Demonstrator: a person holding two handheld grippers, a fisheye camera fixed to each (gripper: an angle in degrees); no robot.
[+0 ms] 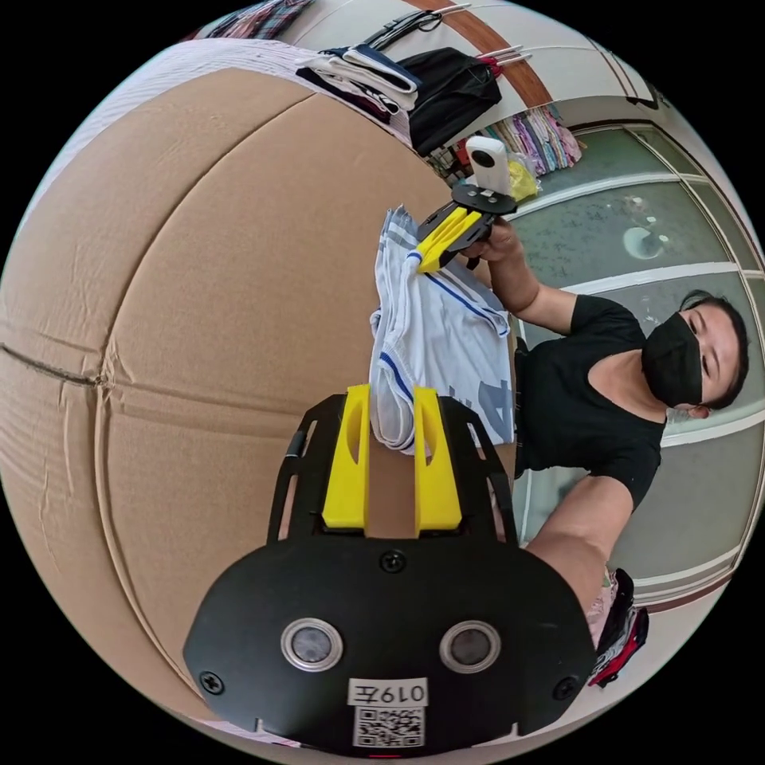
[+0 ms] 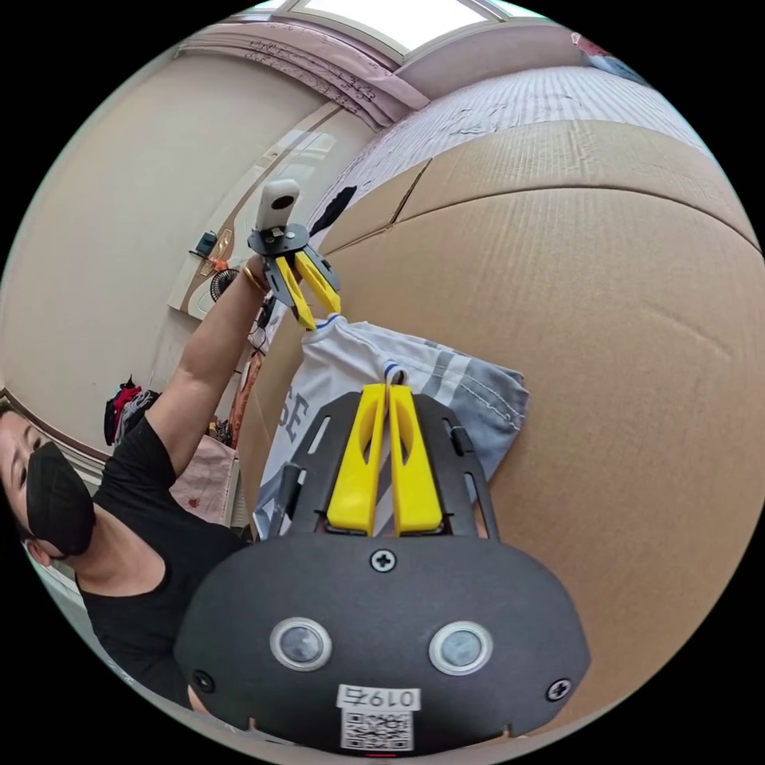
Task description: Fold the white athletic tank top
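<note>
The white athletic tank top (image 1: 446, 335), with blue trim and grey lettering, is held up between both grippers over a cardboard sheet (image 1: 199, 303). My left gripper (image 1: 392, 392) is shut on a bunched fold of it. In the left gripper view, my right gripper (image 1: 418, 261) pinches a blue-trimmed edge higher up. In the right gripper view, my right gripper (image 2: 388, 388) is shut on a strap of the tank top (image 2: 470, 382). Beyond it the left gripper (image 2: 321, 317) grips another corner. The lower part of the cloth droops against the cardboard (image 2: 606, 358).
The person (image 1: 598, 382) holding the grippers, in a black shirt, stands at the cardboard's edge. A stack of folded clothes (image 1: 358, 76) and a black garment on a hanger (image 1: 454, 92) lie beyond the cardboard. A striped cover (image 2: 510, 103) shows past the cardboard's far side.
</note>
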